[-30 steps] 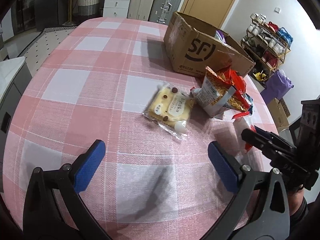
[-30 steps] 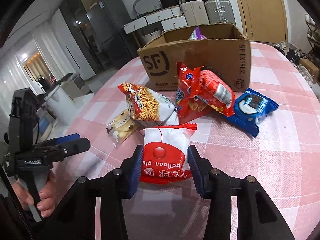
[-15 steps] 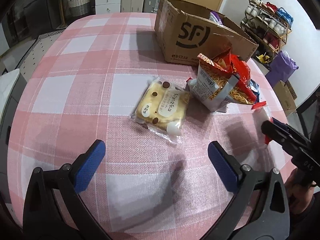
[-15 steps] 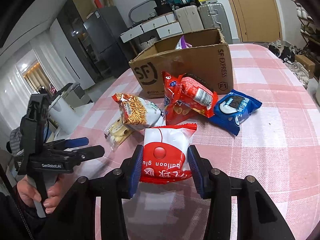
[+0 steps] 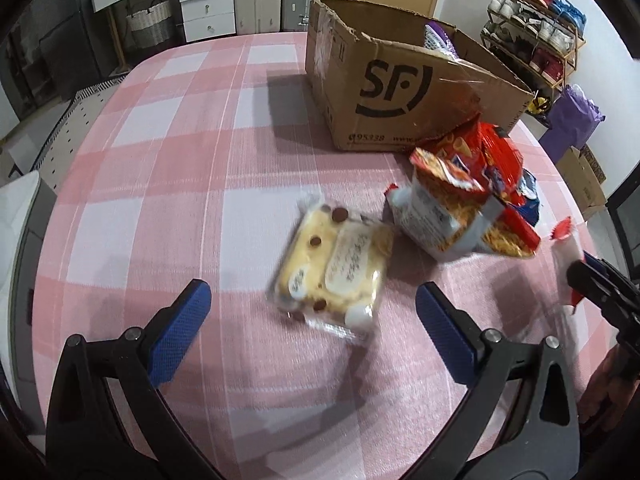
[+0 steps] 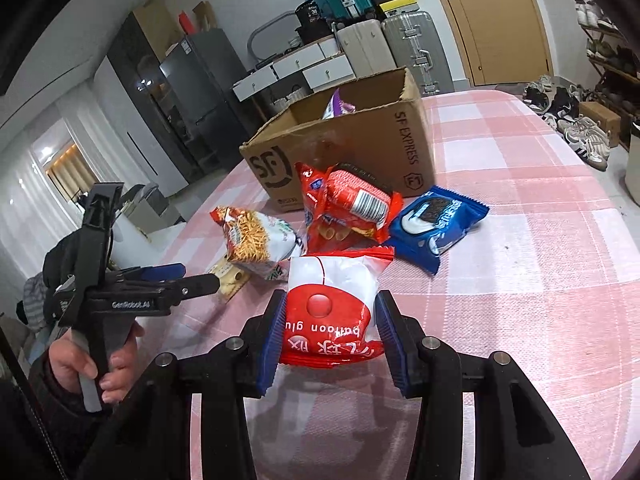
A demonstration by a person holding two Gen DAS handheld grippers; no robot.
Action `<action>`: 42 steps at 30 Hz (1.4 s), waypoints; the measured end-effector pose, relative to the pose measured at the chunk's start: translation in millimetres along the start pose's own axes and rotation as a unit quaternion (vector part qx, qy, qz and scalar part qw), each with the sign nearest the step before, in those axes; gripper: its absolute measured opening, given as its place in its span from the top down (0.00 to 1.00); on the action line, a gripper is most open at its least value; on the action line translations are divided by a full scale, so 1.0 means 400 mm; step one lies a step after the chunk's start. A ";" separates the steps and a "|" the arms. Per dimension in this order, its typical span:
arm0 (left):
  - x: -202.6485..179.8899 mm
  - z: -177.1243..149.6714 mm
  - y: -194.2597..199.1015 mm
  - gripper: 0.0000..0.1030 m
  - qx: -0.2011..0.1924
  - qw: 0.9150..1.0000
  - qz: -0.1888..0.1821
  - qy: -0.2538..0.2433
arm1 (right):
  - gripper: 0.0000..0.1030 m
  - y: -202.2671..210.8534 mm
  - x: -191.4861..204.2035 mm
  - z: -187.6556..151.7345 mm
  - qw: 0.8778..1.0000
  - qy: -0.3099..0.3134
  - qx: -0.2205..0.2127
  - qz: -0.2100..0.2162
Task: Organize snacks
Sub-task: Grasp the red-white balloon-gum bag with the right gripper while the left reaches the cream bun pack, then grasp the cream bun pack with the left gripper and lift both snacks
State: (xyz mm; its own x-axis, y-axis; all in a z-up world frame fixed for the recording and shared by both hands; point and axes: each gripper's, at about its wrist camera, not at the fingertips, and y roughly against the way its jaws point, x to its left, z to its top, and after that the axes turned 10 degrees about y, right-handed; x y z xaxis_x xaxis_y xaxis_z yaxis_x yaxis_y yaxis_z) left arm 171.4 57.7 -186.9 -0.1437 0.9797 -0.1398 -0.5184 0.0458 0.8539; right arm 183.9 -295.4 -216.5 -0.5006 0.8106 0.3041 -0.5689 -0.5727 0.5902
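My right gripper [image 6: 330, 330] is shut on a red and white snack bag [image 6: 332, 300], held above the pink checked tablecloth [image 6: 520, 280]. In the left wrist view my left gripper [image 5: 312, 300] stands open just short of a clear pack of yellow cake [image 5: 334, 270]. Behind the cake lie a noodle snack bag [image 5: 448, 216] and a red bag [image 5: 492, 152]. The right wrist view shows the noodle bag [image 6: 252, 240], the red bag [image 6: 348, 208], a blue cookie pack [image 6: 438, 220] and the open SF cardboard box [image 6: 352, 148] with a purple pack inside.
The cardboard box [image 5: 400, 96] stands at the far side of the table. A hand [image 6: 100, 368] holds the left gripper [image 6: 192, 278] at the table's left edge. Suitcases, drawers and a shoe rack [image 5: 536, 20] stand beyond the table.
The left gripper has moved closer to the cake pack, which now lies just ahead of its fingers. The right gripper has carried its bag slightly back from the snacks and box.
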 end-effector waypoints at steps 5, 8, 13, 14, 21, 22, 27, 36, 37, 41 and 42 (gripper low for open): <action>-0.011 0.037 -0.030 0.01 0.021 1.000 -0.002 -0.022 | 0.56 0.002 -0.014 0.001 1.000 -0.002 0.000 0.003; -0.016 0.046 -0.050 0.01 0.036 0.999 -0.006 -0.032 | 0.56 -0.002 -0.017 0.002 1.000 -0.004 0.000 0.005; -0.037 0.050 -0.088 0.01 0.055 0.996 0.004 -0.063 | 0.56 -0.010 -0.027 0.000 1.000 -0.008 0.002 0.008; -0.038 0.051 -0.092 0.01 0.059 0.996 0.001 -0.066 | 0.56 -0.011 -0.029 0.000 1.000 -0.008 0.002 0.008; -0.042 0.057 -0.100 0.40 0.051 0.996 -0.010 -0.079 | 0.56 -0.016 -0.034 0.001 1.000 -0.010 0.003 0.012; -0.040 0.056 -0.098 0.46 0.050 0.995 -0.014 -0.081 | 0.56 -0.017 -0.034 0.002 1.000 -0.010 0.003 0.012; -0.030 0.052 -0.087 0.46 0.060 0.995 -0.016 -0.080 | 0.56 -0.014 -0.033 0.007 1.000 -0.011 0.001 0.013; -0.011 0.023 -0.017 0.46 0.038 0.997 -0.013 -0.070 | 0.56 0.025 -0.021 0.020 1.000 -0.005 -0.013 0.007; -0.012 0.020 -0.010 0.46 0.037 0.997 -0.013 -0.071 | 0.56 0.030 -0.018 0.022 1.000 -0.004 -0.015 0.007; -0.017 0.011 0.031 0.46 0.026 0.997 -0.014 -0.074 | 0.56 0.047 -0.006 0.027 1.000 0.001 -0.021 0.005; -0.019 0.013 0.037 0.46 0.024 0.997 -0.014 -0.074 | 0.56 0.051 -0.003 0.028 1.000 0.002 -0.022 0.004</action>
State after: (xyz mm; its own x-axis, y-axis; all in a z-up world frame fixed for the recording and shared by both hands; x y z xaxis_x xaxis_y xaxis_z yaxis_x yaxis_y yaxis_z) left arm 169.2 52.0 -170.4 -0.0022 0.9958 -0.0918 -0.4789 0.0795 0.8743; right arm 180.1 -306.6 -196.6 -0.5084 0.8050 0.3059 -0.5932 -0.5848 0.5533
